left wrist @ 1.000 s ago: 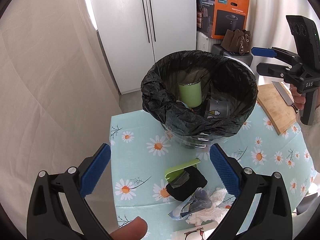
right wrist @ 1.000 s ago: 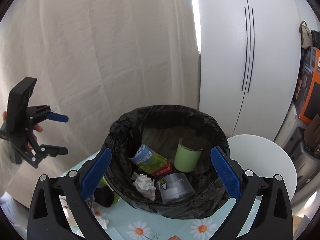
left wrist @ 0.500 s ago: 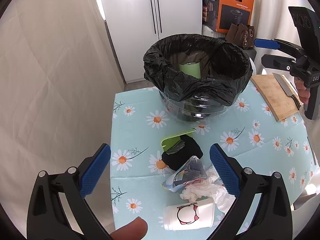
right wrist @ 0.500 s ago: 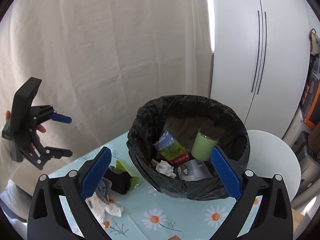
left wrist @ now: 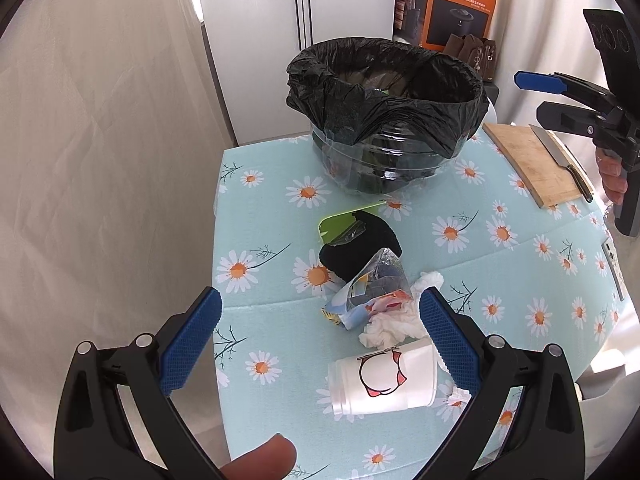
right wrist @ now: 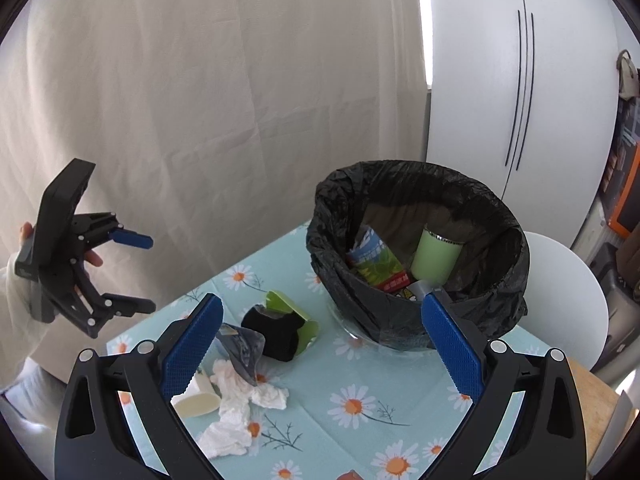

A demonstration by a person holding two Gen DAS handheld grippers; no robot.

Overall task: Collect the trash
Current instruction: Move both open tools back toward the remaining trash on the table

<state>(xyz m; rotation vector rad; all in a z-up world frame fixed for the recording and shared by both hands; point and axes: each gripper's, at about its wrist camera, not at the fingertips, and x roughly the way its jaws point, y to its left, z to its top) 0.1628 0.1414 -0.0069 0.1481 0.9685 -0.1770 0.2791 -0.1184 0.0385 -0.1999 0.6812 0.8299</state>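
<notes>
A bin with a black bag (left wrist: 386,92) stands at the far side of the daisy tablecloth (left wrist: 272,292); the right wrist view (right wrist: 416,240) shows a green cup and cartons inside it. Trash lies in front of it: a black-and-green item (left wrist: 358,246), a clear wrapper (left wrist: 370,288), white tissue (left wrist: 390,326) and a white paper cup (left wrist: 384,384) on its side. My left gripper (left wrist: 318,340) is open and empty above this pile. My right gripper (right wrist: 320,344) is open and empty, above the table beside the bin.
A wooden cutting board (left wrist: 532,160) with a knife (left wrist: 560,160) lies at the table's right side. A curtain (left wrist: 100,140) hangs left of the table, a white cabinet (left wrist: 296,20) behind it, and a white chair (right wrist: 560,280) past the bin.
Both grippers have pulled back and away from the bin toward the near side of the table. The trash pile and the white cup have come into view. Both stay open.
</notes>
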